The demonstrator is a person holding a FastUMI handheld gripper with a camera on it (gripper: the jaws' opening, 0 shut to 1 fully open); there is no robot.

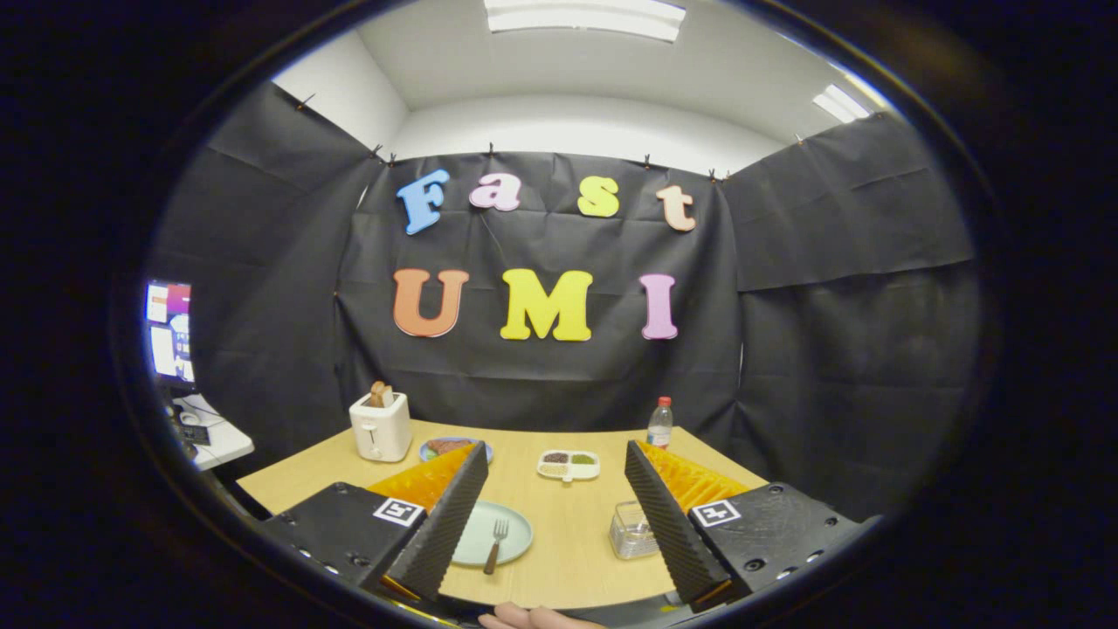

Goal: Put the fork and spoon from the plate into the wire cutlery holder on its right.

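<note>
I am holding the claw (552, 524) wide apart above the wooden table (568, 533); a wooden-handled fork (495, 545) is lying on the pale green plate (515, 524); the clear wire cutlery holder (631, 531) is sitting beside it.

A white toaster (381, 426) with bread in its slot stands at the table's (568, 533) far left. Just beside it lies a blue plate of food (452, 448). A divided snack dish (569, 464) sits mid-table, a water bottle (660, 424) at the far right. A monitor (170, 329) glows at the frame's left.

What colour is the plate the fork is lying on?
Pale mint green. The plate shows in the gripper view, between the open gripper fingers, with the fork on it.
</note>
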